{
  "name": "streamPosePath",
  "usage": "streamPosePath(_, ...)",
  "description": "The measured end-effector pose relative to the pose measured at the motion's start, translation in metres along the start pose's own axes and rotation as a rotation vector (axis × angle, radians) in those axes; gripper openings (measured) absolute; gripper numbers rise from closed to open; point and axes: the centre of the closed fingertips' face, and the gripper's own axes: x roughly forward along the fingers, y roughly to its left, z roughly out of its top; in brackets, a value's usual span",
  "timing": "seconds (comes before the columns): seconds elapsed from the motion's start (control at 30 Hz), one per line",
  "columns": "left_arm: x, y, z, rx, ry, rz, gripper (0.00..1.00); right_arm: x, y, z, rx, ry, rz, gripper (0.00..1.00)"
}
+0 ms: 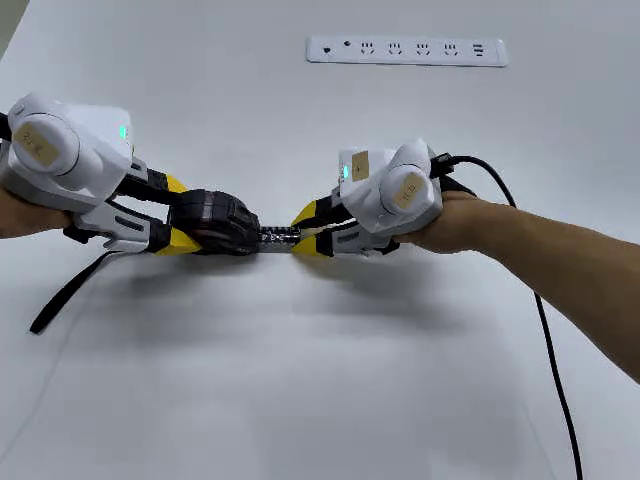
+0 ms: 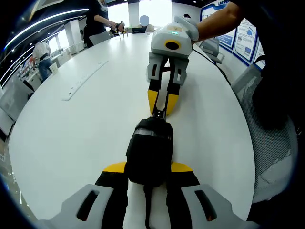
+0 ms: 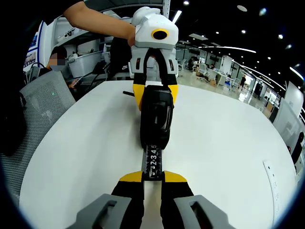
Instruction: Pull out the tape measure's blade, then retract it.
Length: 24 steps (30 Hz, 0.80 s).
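Left hand-held gripper [image 1: 177,213] clamps tape measure [image 1: 215,221]; right hand-held gripper [image 1: 304,230] pinches blade [image 1: 276,236] (barely out).

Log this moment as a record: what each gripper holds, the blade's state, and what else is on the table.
left gripper: shut on the tape measure, one jaw on each side of the case
right gripper: shut on the end of the blade
blade: out a short way, with markings 2 to 5 showing between case and right gripper
grippers: facing each other, in line along the blade
table: white, with a power strip at the far side
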Motion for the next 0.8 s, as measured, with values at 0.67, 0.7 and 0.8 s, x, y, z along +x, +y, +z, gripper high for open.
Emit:
streamPosePath(0.67, 0.0, -0.001, -0.001, 0.003, 0.008, 0.003, 0.25, -0.021, 0.003, -0.017, 0.009, 0.034, -0.008, 0.09)
streamPosePath(0.7, 0.0, 0.0, 0.0, 0.004, 0.01, 0.004, 0.25, -0.022, 0.003, -0.017, 0.01, 0.035, -0.009, 0.09)
streamPosePath(0.8, 0.0, -0.001, -0.001, 0.005, 0.016, 0.007, 0.25, -0.025, 0.005, -0.02, 0.014, 0.04, -0.013, 0.09)
